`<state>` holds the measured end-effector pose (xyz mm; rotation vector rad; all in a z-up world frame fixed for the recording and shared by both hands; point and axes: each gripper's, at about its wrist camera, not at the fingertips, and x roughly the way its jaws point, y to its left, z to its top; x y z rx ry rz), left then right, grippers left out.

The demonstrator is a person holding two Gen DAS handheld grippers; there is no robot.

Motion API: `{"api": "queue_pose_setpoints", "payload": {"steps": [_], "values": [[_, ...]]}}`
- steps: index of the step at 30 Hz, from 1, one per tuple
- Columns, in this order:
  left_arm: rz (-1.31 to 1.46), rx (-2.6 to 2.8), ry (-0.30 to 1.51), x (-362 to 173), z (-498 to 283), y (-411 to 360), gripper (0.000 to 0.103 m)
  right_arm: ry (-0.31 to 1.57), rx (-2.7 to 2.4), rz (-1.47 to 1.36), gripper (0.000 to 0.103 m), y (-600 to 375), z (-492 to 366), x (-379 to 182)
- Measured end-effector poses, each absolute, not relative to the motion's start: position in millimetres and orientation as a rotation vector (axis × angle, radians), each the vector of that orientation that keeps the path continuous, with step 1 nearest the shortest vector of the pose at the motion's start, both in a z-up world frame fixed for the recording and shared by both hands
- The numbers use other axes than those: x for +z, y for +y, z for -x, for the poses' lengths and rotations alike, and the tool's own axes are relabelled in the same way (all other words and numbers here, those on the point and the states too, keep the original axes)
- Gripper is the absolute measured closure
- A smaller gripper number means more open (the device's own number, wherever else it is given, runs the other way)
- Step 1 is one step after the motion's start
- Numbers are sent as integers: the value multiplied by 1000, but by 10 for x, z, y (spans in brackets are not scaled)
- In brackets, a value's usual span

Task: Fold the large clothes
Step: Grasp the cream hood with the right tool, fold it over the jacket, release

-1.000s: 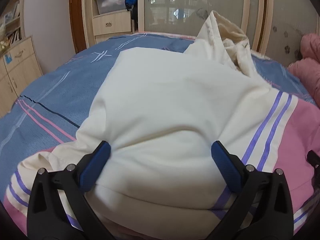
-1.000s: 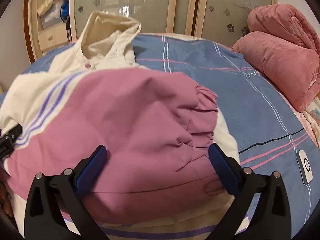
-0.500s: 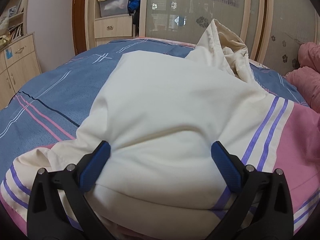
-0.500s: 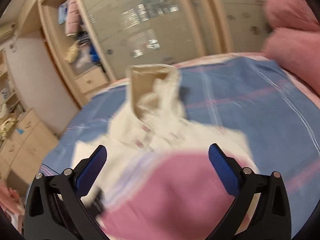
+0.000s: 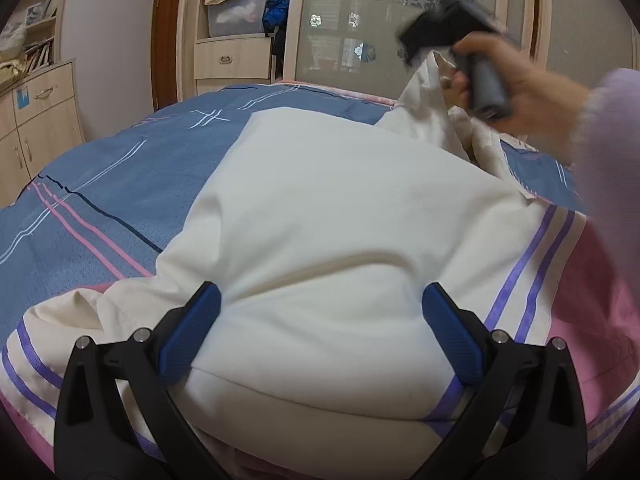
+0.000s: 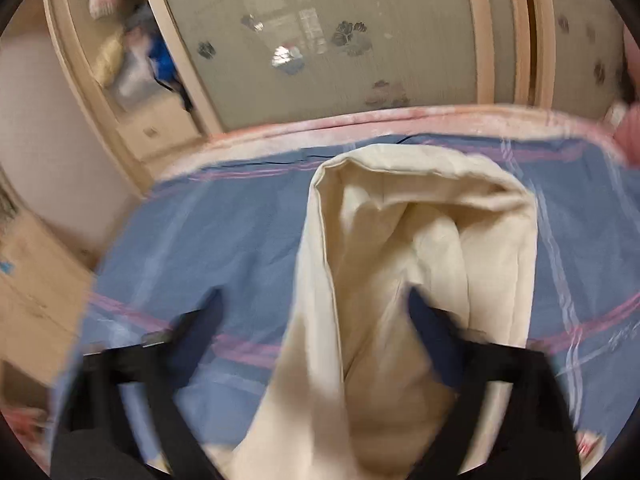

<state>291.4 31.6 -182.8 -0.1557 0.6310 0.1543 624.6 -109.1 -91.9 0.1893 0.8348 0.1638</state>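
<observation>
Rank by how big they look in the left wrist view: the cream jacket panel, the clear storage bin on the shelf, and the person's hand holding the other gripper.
1. cream jacket panel, by far the largest.
2. hand.
3. clear storage bin.
The hand and the bin look alike, and the hand is nearer the camera, so their order is unsure.

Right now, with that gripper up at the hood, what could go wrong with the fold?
The right gripper is motion-blurred, jaws closing with the cream hood between them; it may pinch just one loose layer. The left gripper sits open over the jacket body, so pulling the hood could drag everything across the bedspread.
</observation>
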Motion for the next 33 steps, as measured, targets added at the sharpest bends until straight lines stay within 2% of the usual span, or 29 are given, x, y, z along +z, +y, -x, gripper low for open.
{"api": "queue_pose_setpoints", "payload": {"steps": [1, 5, 7, 10, 14, 17, 19, 21, 27, 31, 33], "values": [[158, 154, 634, -1835, -2923, 322, 2, 848, 175, -210, 100, -1070, -6269, -954], [166, 152, 632, -1833, -2916, 333, 2, 635, 222, -237, 100, -1141, -5717, -563], [170, 151, 632, -1830, -2919, 337, 2, 510, 328, -273, 100, -1305, -5069, -204], [184, 145, 626, -1819, -2903, 356, 2, 450, 490, -322, 100, -1564, -4042, 77], [227, 132, 611, -1810, -2884, 419, 2, 457, 585, -185, 98, -1693, -2647, -34], [239, 128, 606, -1805, -2877, 436, 2, 643, 620, -139, 83, -1782, -2146, -479], [240, 128, 605, -1804, -2880, 433, 2, 731, 621, -163, 37, -1897, -1967, -704], [239, 128, 604, -1802, -2891, 431, 2, 750, 565, -209, 20, -2130, -1782, -861], [251, 122, 600, -1805, -2896, 465, 2, 749, 363, -416, 17, -2784, -1761, -948], [252, 121, 600, -1806, -2899, 461, 2, 722, 303, -454, 9, -2926, -2145, -852], [251, 122, 600, -1806, -2895, 462, 2, 746, 306, -464, 9, -2921, -2413, -865]]}}
